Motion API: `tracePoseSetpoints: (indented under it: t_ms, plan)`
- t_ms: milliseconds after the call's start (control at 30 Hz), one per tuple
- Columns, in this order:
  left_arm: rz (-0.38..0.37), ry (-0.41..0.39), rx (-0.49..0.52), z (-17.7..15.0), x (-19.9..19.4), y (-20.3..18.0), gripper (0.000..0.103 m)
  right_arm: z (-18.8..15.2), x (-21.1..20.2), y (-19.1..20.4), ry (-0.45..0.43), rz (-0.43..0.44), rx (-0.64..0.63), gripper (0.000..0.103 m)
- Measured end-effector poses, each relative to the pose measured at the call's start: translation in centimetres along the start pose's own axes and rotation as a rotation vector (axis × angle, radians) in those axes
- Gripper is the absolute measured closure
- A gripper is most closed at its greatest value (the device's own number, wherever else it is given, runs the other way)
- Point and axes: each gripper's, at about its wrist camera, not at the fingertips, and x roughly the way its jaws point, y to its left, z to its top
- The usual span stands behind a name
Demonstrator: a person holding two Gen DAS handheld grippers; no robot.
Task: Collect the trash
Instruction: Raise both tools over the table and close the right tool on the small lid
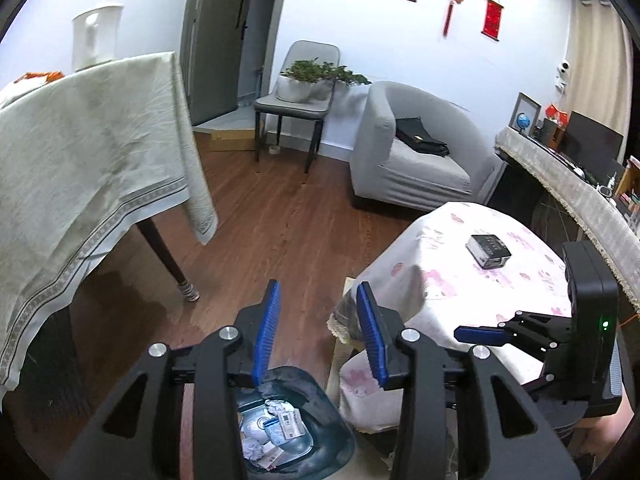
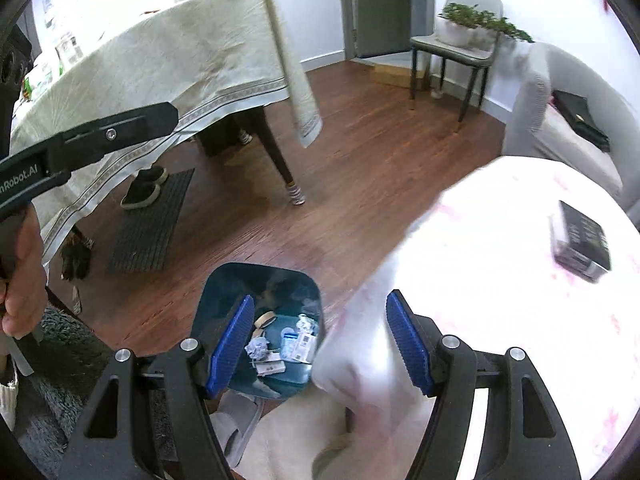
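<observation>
Left wrist view: left gripper point(image 1: 316, 328) above the floor, blue pads parted a moderate gap, nothing between them. Blue trash bin point(image 1: 320, 412) on the wood floor directly below, holding crumpled paper and small packets point(image 1: 276, 428). Right gripper point(image 1: 476, 335) visible at right over the small table with the pink-patterned cloth point(image 1: 480, 276); a dark box point(image 1: 489, 250) lies on it.

Right wrist view: right gripper point(image 2: 320, 344) spread wide, empty. Bin point(image 2: 224, 288) below its left pad, beside the small table's corner. A hand point(image 2: 22, 268) grips the left tool's handle.
</observation>
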Motion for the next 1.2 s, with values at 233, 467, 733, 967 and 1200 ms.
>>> tracePoseSetpoints:
  t_ms: [233,467,733,967,1200]
  plan:
    - [-0.043,-0.004,0.044,0.6,1.0,-3.7,0.056,-1.3,-1.7,-2.8,-0.029,-0.045,0.049,0.034]
    - [-0.079,0.008,0.094,0.5,2.4,-7.4,0.052,-2.9,-3.4,-5.8,-0.047,-0.085,0.097,0.034]
    - [-0.104,0.032,0.121,0.1,3.8,-10.3,0.047,-4.4,-4.7,-8.4,-0.052,-0.13,0.129,0.034]
    - [-0.125,0.048,0.129,-0.1,4.8,-12.3,0.047,-5.7,-5.3,-10.1,-0.044,-0.163,0.144,0.034]
    - [-0.139,0.058,0.145,-0.3,5.5,-13.8,0.045,-6.4,-5.0,-11.3,-0.022,-0.175,0.146,0.045]
